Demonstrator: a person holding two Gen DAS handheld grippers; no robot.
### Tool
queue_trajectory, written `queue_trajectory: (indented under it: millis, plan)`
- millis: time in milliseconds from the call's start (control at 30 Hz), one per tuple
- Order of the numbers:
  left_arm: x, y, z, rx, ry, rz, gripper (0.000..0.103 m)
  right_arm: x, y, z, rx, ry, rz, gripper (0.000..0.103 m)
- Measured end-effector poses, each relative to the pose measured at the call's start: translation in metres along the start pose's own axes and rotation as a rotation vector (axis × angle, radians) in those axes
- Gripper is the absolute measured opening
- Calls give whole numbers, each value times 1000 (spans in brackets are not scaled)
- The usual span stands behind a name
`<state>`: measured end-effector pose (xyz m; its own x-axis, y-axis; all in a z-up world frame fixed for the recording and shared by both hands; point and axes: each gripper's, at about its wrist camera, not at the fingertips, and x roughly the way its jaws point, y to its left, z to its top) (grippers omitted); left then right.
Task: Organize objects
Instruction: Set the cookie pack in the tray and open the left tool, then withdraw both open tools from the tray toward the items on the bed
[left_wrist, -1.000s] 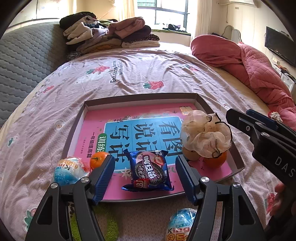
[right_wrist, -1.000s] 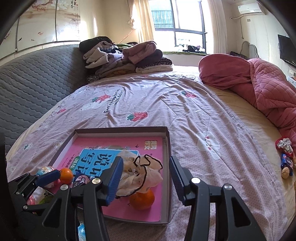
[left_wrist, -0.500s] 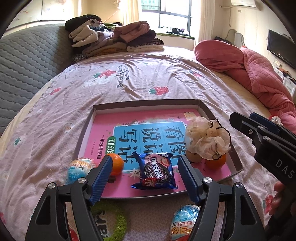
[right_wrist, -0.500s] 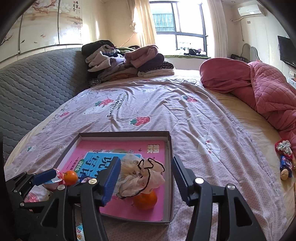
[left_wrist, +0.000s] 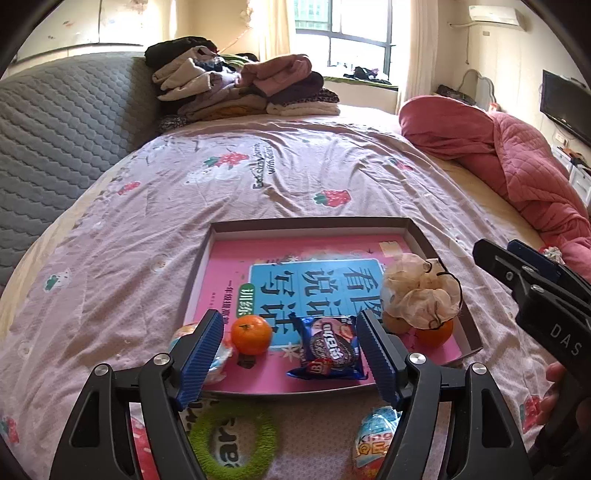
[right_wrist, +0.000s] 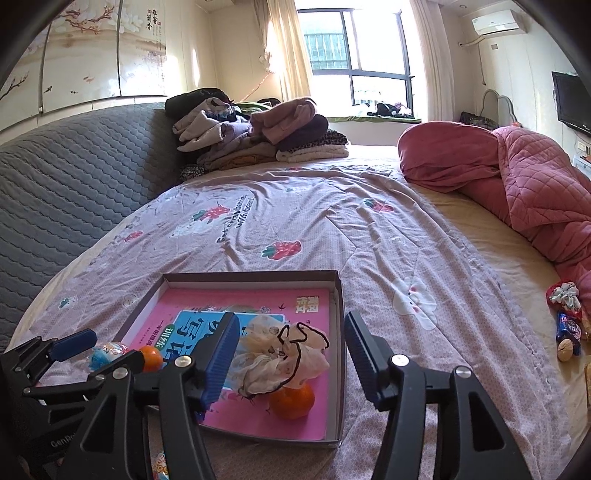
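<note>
A shallow grey box on the bed holds a pink book, a mandarin, a blue cookie packet and a cream fabric scrunchie lying over an orange. My left gripper hovers open above the box's near edge, with the packet and mandarin seen between its fingers but untouched. My right gripper hangs over the scrunchie with its jaws opening, and the pads do not press on it. The orange lies below.
A foil egg sits at the box's left corner, another egg and a green ring lie on the sheet nearer me. A small packet and a nut lie far right. Folded clothes and a pink quilt fill the far bed.
The left gripper has risen and drawn back, so the box sits lower and farther; the mandarin now shows fully beside its left finger. Both pairs of jaws stand slightly wider.
</note>
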<state>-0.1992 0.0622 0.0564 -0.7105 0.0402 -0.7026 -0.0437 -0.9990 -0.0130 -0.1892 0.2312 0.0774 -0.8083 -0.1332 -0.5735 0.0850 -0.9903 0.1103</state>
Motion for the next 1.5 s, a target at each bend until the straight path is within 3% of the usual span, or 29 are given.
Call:
queue_trajectory:
  millis: [600,1500]
  plan:
    - [-44,21,-4,-25,-50,27,76,-28,7,0,3,-48,34,69]
    - [-90,48,-31,-46,-77,18,76,-84,42,-28,-37,-130,26,70]
